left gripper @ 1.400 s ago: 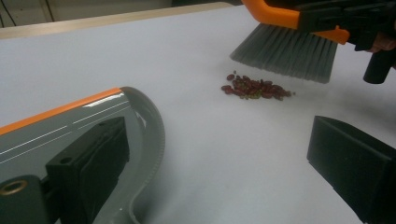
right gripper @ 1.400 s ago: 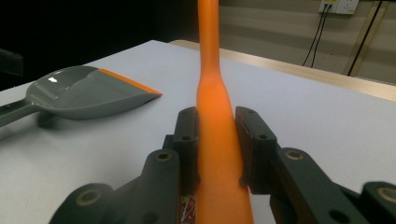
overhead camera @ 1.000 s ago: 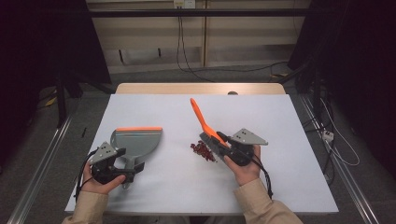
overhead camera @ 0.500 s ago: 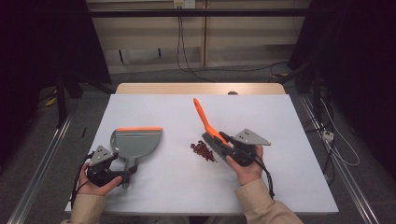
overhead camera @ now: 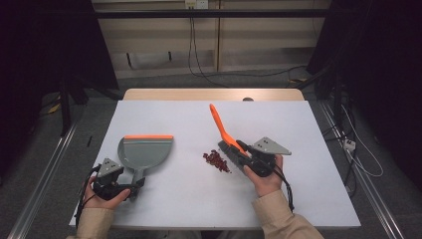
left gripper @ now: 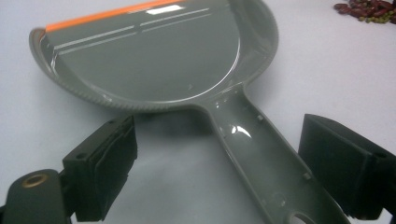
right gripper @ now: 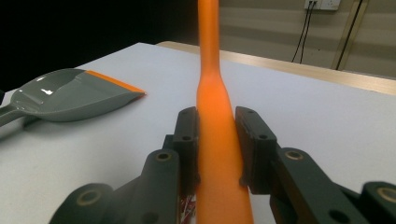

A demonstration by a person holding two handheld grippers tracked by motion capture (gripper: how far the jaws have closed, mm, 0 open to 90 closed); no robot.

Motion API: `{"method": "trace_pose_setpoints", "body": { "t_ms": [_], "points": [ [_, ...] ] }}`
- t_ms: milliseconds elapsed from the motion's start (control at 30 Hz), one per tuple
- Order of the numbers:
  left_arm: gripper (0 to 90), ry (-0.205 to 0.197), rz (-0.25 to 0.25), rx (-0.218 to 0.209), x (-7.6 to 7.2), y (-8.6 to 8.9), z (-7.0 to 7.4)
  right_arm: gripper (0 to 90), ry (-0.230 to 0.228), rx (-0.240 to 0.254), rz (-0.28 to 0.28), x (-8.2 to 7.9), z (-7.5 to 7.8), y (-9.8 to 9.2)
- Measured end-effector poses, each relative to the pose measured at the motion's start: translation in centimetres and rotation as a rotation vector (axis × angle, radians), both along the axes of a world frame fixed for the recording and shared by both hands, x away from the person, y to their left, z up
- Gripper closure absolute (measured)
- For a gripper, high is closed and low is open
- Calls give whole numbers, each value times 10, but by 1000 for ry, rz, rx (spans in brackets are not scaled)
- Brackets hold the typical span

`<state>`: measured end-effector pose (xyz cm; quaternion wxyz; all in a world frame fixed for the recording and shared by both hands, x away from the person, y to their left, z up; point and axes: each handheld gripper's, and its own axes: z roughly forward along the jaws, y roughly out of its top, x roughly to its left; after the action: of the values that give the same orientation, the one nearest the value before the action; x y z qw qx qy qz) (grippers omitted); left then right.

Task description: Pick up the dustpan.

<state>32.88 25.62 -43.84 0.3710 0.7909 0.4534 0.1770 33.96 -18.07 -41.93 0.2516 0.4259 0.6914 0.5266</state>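
Observation:
A grey dustpan (overhead camera: 147,152) with an orange lip lies flat on the white table (overhead camera: 298,129), its handle pointing toward the person. My left gripper (overhead camera: 135,183) is open, its jaws either side of that handle (left gripper: 261,154) without pressing it; they have just been closing. My right gripper (overhead camera: 240,150) is shut on the orange handle of a brush (overhead camera: 219,124), which rises between its pads (right gripper: 187,135). The brush's grey head rests beside a small pile of red beans (overhead camera: 216,162).
The dustpan (right gripper: 70,95) lies to the left of the brush, with bare table between them. The beans (left gripper: 369,9) sit beyond the pan's right side. A wooden strip (overhead camera: 214,94) runs along the far edge, with cables on the floor behind.
The left hand has shifted slightly toward the near left edge along the dustpan handle. The right gripper and brush have barely moved.

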Motion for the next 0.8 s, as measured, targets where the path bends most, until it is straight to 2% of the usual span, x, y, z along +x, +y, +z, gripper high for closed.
{"method": "trace_pose_setpoints", "body": {
  "t_ms": [167,300,400,533,667,767,800],
  "points": [
    [150,11,28,-5,0,7,2,717,4,4,-12,0,0,-4],
    [205,48,40,-20,3,10,5,717,1,10,-16,-1,1,-6],
    [258,58,53,-10,7,10,6,717,-3,12,-22,0,1,-6],
    [272,67,62,0,15,5,5,717,-2,5,-17,0,1,-7],
    [310,107,62,32,25,-4,-1,717,0,9,-19,1,0,-5],
    [387,123,60,50,28,-8,-4,717,1,9,-22,1,0,-5],
    [443,128,43,45,28,-8,-4,716,2,9,-23,1,0,-6]
  ]
}}
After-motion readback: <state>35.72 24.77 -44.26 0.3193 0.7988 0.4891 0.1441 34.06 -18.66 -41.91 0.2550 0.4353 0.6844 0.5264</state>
